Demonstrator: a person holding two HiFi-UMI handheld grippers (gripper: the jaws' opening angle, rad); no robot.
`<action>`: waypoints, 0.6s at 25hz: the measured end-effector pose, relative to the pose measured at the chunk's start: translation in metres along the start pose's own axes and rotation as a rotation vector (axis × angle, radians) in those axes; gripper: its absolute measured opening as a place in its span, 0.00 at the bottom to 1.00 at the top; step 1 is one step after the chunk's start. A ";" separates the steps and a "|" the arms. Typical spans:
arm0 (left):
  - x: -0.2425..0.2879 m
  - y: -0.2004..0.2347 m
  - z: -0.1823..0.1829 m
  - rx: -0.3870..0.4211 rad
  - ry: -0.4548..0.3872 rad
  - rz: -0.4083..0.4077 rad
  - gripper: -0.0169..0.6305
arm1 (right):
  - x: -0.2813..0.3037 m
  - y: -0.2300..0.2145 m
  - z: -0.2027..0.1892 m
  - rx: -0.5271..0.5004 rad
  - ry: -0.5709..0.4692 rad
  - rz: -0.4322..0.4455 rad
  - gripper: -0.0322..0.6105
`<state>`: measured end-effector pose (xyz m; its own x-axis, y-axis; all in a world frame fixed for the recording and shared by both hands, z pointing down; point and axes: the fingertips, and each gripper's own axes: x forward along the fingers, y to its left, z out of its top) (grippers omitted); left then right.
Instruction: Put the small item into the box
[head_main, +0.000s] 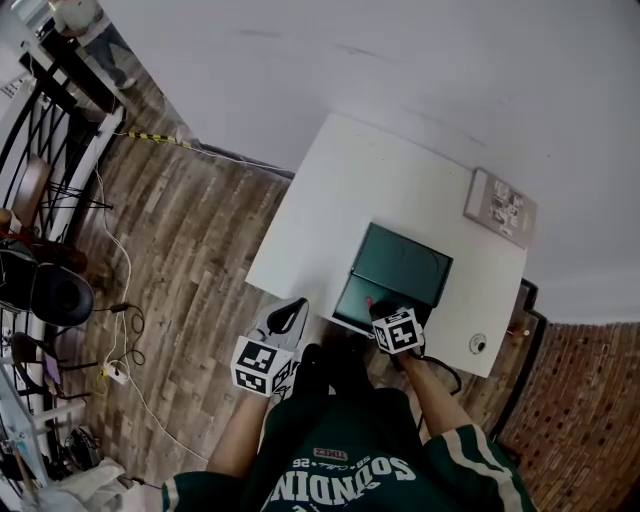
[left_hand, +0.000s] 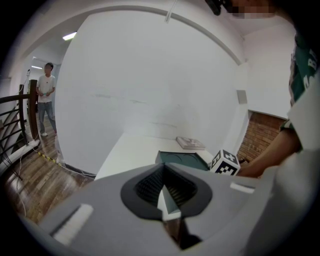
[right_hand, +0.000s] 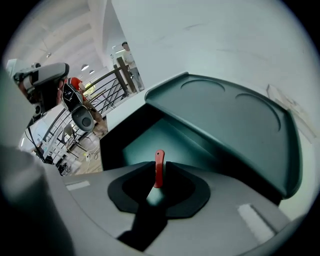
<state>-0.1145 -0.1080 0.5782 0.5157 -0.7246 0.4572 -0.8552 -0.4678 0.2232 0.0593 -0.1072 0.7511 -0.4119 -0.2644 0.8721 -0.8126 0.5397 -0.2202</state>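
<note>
A dark green box (head_main: 352, 301) stands open near the front edge of the white table (head_main: 340, 190), its lid (head_main: 403, 262) tipped back. My right gripper (head_main: 374, 308) hovers over the box's front and is shut on a small red strip-shaped item (right_hand: 159, 167). The strip stands upright between the jaws above the box's inside (right_hand: 155, 140). My left gripper (head_main: 290, 315) hangs off the table's front left corner, shut, with nothing in it. From the left gripper view the box (left_hand: 187, 159) lies ahead to the right.
A grey flat pad (head_main: 500, 207) lies at the table's far right, and a small round object (head_main: 478, 343) at its near right corner. A railing (head_main: 55, 150), a black chair (head_main: 60, 295) and floor cables stand to the left. A person (left_hand: 46, 97) stands far off.
</note>
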 end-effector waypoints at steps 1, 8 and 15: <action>0.001 -0.001 0.002 0.004 -0.001 -0.006 0.10 | -0.004 0.000 0.001 0.006 -0.011 -0.005 0.12; 0.015 -0.011 0.016 0.049 -0.012 -0.064 0.10 | -0.041 -0.005 0.012 0.049 -0.136 -0.068 0.09; 0.037 -0.036 0.033 0.107 -0.028 -0.159 0.10 | -0.086 -0.020 0.016 0.118 -0.262 -0.164 0.05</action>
<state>-0.0629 -0.1345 0.5589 0.6466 -0.6500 0.3993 -0.7530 -0.6278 0.1972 0.1047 -0.1080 0.6737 -0.3510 -0.5454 0.7612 -0.9129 0.3801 -0.1486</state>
